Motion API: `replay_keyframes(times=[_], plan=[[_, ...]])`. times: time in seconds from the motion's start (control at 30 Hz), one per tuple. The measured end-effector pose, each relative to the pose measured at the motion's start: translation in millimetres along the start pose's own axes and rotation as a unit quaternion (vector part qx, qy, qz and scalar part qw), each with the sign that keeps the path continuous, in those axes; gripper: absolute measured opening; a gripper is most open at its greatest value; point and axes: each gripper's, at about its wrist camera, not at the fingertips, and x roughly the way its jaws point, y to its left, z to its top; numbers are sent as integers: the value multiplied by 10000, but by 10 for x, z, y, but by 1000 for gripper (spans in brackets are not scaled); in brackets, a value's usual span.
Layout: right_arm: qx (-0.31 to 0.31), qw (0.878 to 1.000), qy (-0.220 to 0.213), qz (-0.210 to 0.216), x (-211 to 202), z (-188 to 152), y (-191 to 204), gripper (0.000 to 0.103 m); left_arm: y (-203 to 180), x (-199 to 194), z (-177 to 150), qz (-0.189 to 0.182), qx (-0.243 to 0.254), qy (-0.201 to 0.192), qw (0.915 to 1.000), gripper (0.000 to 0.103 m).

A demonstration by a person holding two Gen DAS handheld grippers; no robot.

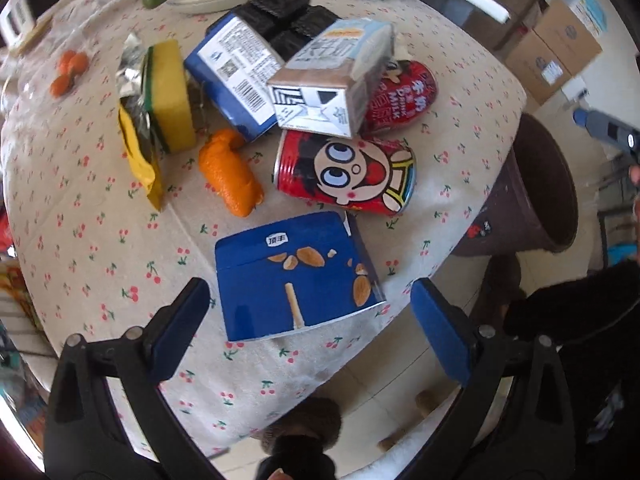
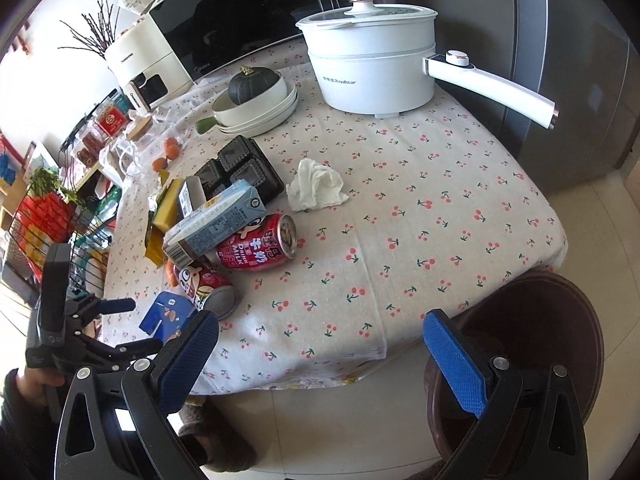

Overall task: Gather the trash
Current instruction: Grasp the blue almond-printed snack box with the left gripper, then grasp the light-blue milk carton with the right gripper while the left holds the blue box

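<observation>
My left gripper is open, its blue pads either side of a flattened blue snack box at the table's near edge, not touching it. Behind the box lie two red milk cans, a pale milk carton, a blue-white carton, orange peel, a yellow sponge and a yellow wrapper. My right gripper is open and empty, off the table's front edge above a brown bin. A crumpled white tissue lies mid-table. The left gripper also shows in the right wrist view.
A white electric pot with a long handle, stacked bowls with a dark squash, a black plastic tray and small oranges stand further back. A microwave is behind. The brown bin stands beside the table. Cardboard boxes sit on the floor.
</observation>
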Motion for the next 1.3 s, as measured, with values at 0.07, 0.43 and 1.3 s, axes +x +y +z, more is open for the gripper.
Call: replay_keyframes(times=[0.07,0.43,1.3], plan=[[-29,10000,34,-27,27,8,7,103,-45,78,14,123,683,116,9975,100],[66,9997,199,-137,155,19,-53,103,-11,653,230,12,1673,725,9832,100],[1069,9839,943,1077,1136,619,874,102,945,-382,-333,276,-2655,-1129,9571,80]])
